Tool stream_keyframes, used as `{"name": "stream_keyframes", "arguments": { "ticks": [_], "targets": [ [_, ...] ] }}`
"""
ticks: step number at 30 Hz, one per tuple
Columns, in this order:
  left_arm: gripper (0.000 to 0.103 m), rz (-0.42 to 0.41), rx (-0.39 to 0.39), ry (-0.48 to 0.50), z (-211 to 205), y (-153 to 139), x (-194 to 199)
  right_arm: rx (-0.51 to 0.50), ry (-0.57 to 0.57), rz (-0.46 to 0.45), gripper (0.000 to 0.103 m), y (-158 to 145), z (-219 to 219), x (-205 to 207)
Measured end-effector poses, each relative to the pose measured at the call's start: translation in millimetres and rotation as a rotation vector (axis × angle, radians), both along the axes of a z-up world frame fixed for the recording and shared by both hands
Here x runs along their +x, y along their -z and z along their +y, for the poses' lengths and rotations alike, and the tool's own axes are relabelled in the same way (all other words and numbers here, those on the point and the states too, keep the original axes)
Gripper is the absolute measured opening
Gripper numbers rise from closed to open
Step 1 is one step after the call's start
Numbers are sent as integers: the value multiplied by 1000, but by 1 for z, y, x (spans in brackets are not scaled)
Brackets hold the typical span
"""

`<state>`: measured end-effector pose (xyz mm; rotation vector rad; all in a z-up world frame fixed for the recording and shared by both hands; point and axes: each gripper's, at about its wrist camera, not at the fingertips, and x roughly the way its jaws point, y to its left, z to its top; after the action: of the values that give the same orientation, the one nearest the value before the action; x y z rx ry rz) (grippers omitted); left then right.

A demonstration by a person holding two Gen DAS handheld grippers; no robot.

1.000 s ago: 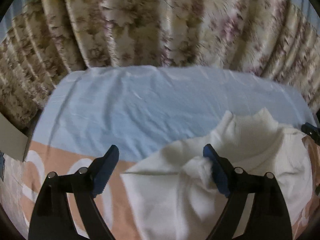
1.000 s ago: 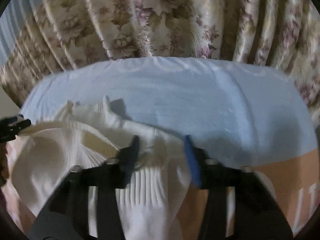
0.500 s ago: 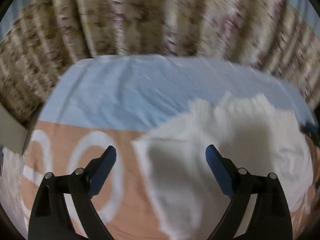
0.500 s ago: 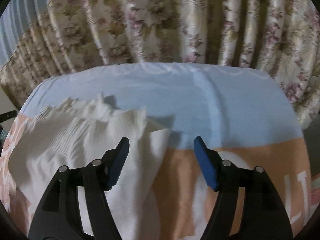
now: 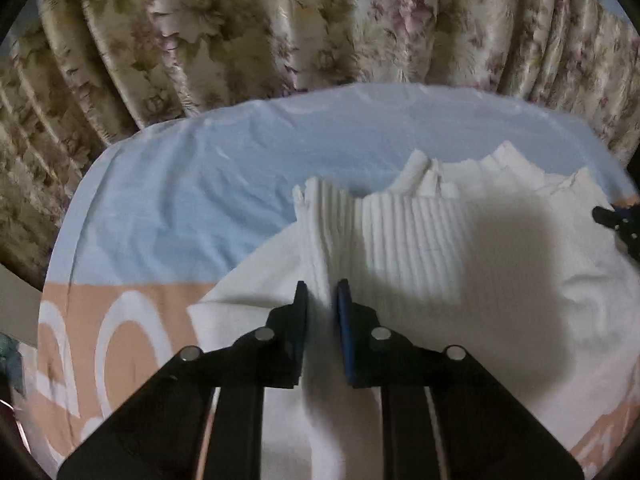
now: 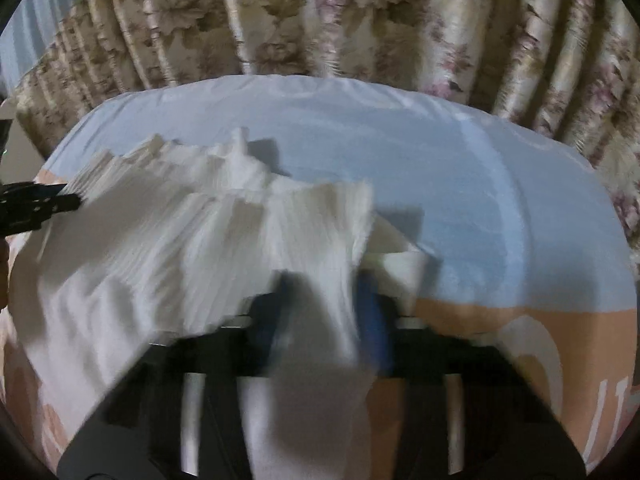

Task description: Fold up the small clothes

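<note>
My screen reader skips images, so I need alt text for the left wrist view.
The left claw is closing on a ribbed fold of a white knit garment lying on a blue and peach bedsheet. Floral curtains hang behind, and the right claw's tip shows at the right edge.

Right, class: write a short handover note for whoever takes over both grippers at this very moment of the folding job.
Left gripper: jaws closing on a ribbed fold at the white top's left side.
Right gripper: shut on the ribbed fabric at its right side; picture blurred.
The top lies on the blue and orange sheet, in front of the curtain.
Done: both sides gripped.
Left: probably fold it over, flatten, release.
</note>
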<state>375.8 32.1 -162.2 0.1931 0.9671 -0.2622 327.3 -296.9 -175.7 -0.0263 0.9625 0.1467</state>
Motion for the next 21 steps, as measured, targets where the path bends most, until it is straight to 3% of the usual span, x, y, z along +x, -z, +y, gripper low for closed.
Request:
{"name": "stream_keyframes", "arguments": {
  "ticks": [1, 3, 5, 8, 9, 10, 12, 15, 21],
  "targets": [
    [15, 3, -21, -11, 7, 0, -1, -48, -13, -29, 10, -4, 8, -2],
    [11, 0, -35, -46, 23, 3, -1, -39, -23, -60, 6, -9, 11, -4],
    [15, 24, -86, -58, 33, 9, 2, 14, 20, -86, 7, -13, -3, -3],
    [25, 18, -96, -72, 35, 4, 2, 146, 74, -32, 8, 0, -28, 6],
    [35, 12, -102, -75, 36, -1, -4, 159, 82, -10, 10, 6, -30, 9],
    [53, 1, -105, -80, 37, -6, -8, 157, 95, -15, 24, 8, -31, 9],
    [75, -51, -85, -88, 38, -21, -24, 173, 126, -30, 33, 2, -36, 4],
    [77, -95, -40, -44, 33, -37, -58, 203, 151, -91, 48, -20, -48, -18],
    [77, -13, -19, -31, 24, -13, -109, 120, 97, -76, 51, -31, -27, -83]
  ]
}}
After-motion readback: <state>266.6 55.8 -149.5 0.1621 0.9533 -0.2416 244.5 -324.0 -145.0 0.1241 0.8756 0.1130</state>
